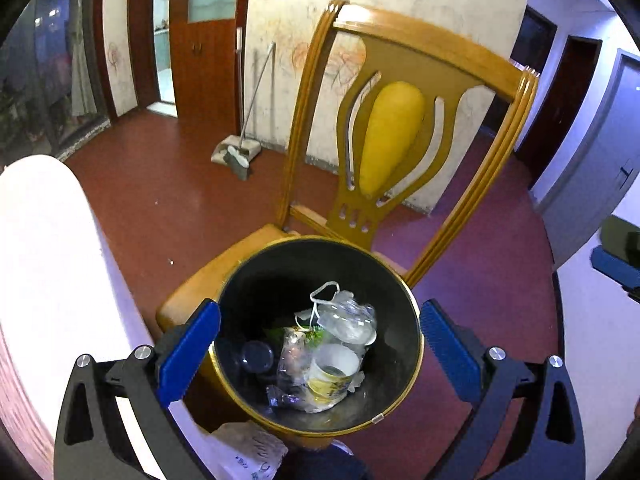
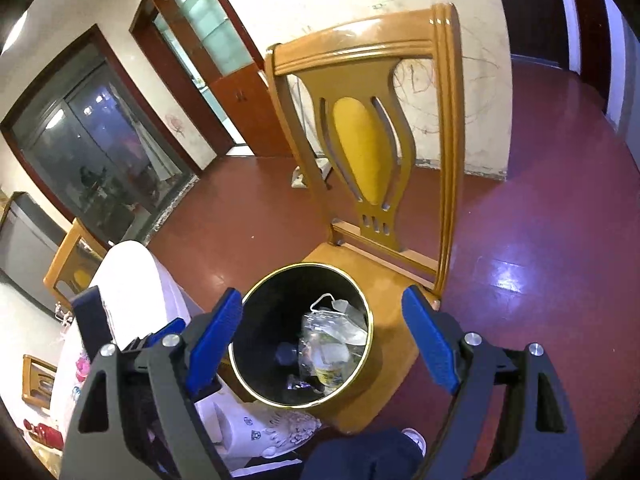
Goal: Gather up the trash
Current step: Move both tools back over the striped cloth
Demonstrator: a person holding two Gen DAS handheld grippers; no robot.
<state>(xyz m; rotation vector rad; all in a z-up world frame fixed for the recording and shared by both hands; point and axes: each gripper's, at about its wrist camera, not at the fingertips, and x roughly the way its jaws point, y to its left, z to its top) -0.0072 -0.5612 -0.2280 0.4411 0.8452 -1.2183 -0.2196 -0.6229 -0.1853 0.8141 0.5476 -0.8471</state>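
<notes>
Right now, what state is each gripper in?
Left gripper: jaws open, holding nothing, over the trash bin.
Right gripper: jaws open, holding nothing, also above the bin.

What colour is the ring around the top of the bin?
Gold, on the black bin's rim; the left wrist view shows it best.

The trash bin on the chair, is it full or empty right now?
Partly filled. The trash bin holds a paper cup, clear plastic wrappers and a dark lid near its bottom; its black walls show bare above them.
</notes>
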